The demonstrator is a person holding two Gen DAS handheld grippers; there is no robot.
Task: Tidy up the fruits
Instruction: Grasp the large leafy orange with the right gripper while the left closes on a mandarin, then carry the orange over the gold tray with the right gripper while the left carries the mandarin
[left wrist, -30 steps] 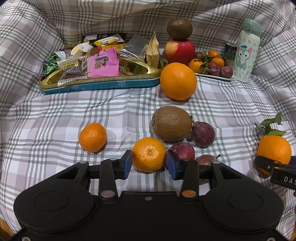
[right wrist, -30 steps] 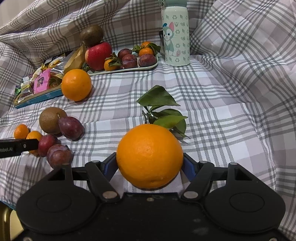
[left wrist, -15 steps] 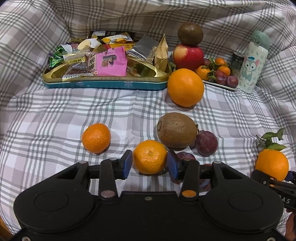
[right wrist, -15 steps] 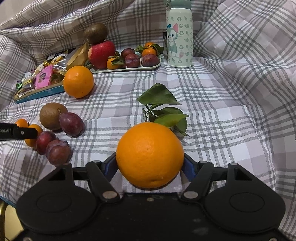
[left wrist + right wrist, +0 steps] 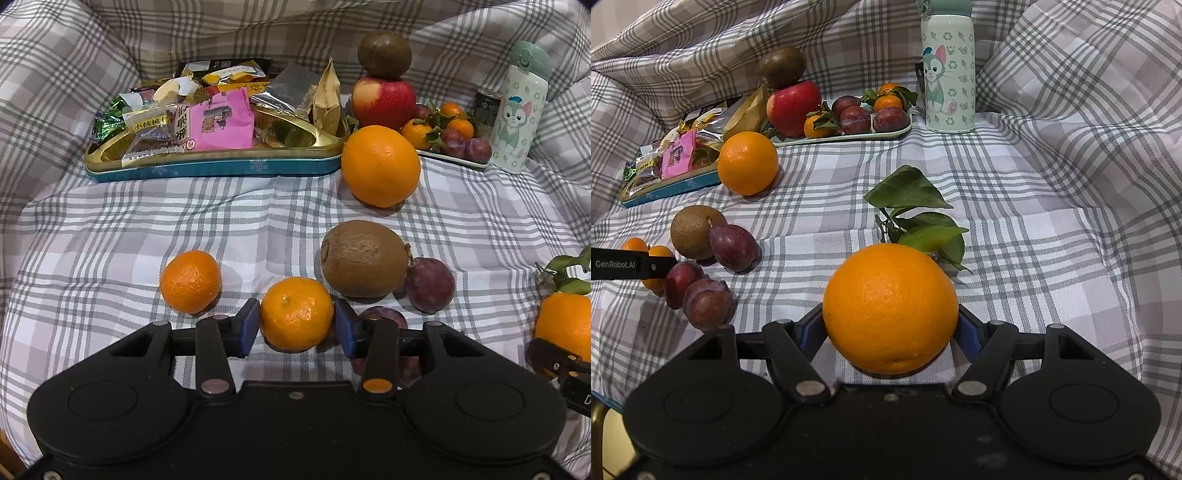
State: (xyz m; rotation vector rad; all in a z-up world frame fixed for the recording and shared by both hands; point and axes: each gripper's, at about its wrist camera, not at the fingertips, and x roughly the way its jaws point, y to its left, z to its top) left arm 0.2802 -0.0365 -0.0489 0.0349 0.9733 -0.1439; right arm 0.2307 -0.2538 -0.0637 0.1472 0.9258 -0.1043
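Legible markings:

- Left gripper (image 5: 631, 264), seen side-on in the right wrist view: white lettering "GenRobot.AI" on its black body.
- Clear snack wrapper (image 5: 151, 127) in the gold tin (image 5: 214, 166): Chinese characters "小核桃".
- Pink packet (image 5: 221, 122): large Chinese characters along its left edge, not readable.
- Bottle (image 5: 947, 74): cartoon cat only.

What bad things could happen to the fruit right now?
The left gripper is closing around a small mandarin; it is round, so it might pop out and roll away. A plum sits right beside one finger and could get bumped. On the tray, a kiwi balances on the apple, so a jolt might topple it.
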